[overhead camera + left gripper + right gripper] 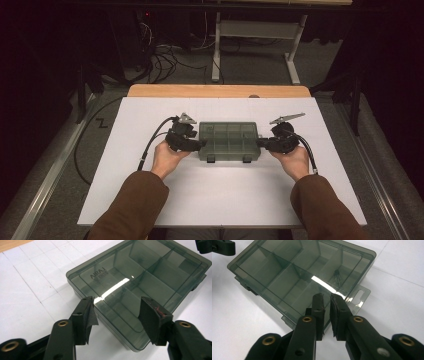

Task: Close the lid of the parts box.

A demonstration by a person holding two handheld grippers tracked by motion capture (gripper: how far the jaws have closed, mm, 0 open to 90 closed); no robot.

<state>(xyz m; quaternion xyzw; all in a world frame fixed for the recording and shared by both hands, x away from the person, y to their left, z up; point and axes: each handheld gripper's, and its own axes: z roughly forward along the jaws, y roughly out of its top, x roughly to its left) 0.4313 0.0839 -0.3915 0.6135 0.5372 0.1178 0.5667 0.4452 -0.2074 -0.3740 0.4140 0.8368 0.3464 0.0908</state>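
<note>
A white table (220,195) carries a smoky, lidded compartment box (228,139) at its middle, between both grippers. The left gripper (116,312) has jaws wide apart (raised lettering on the lid, hard to read); the right gripper (326,303) has jaws nearly together over the box's edge, beside a hang tab (359,296)

A white table top (150,150), faintly gridded, has a wooden edge (215,91) along its far side. Beyond it, grey carpeted floor (250,65) carries tangled black cables (160,62) and the white legs of another desk (260,35). The room around lies in darkness.
</note>
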